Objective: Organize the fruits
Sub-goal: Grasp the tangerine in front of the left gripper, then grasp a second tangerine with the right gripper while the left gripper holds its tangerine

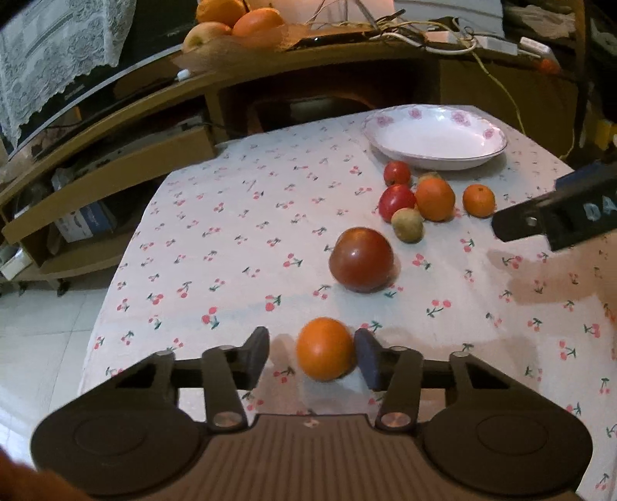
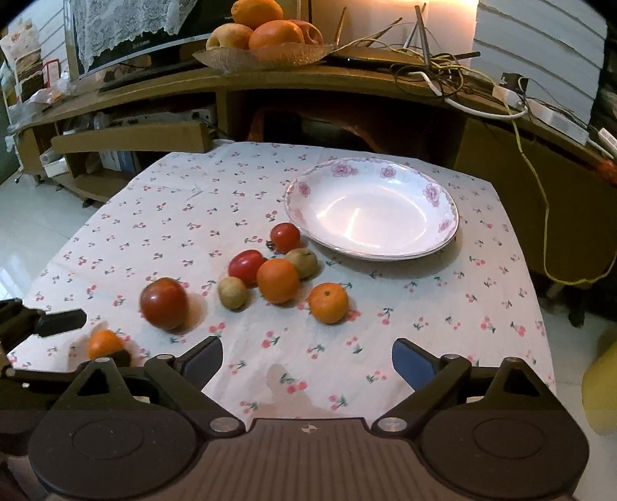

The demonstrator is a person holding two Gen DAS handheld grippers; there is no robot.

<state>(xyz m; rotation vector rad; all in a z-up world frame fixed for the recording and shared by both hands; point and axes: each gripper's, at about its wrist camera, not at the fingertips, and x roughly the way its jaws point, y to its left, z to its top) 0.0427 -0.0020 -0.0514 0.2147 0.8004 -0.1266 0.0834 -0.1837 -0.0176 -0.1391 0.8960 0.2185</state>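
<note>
A small orange (image 1: 326,348) sits on the cloth between my left gripper's (image 1: 312,356) open fingers, against the right pad with a gap on the left; it also shows in the right wrist view (image 2: 105,343). A large dark red tomato (image 1: 361,259) (image 2: 164,303) lies just beyond. Further on lie two red tomatoes (image 2: 246,266), two oranges (image 2: 277,280) (image 2: 328,302) and two small brownish-green fruits (image 2: 233,293). An empty white flowered plate (image 2: 372,208) (image 1: 435,137) stands at the far side. My right gripper (image 2: 307,364) is open and empty above the near cloth.
The table carries a white cherry-print cloth (image 2: 424,308). A wooden shelf unit behind holds a dish of oranges and apples (image 2: 266,34) and tangled cables (image 2: 443,73). Tiled floor lies off the table's left edge (image 1: 34,347).
</note>
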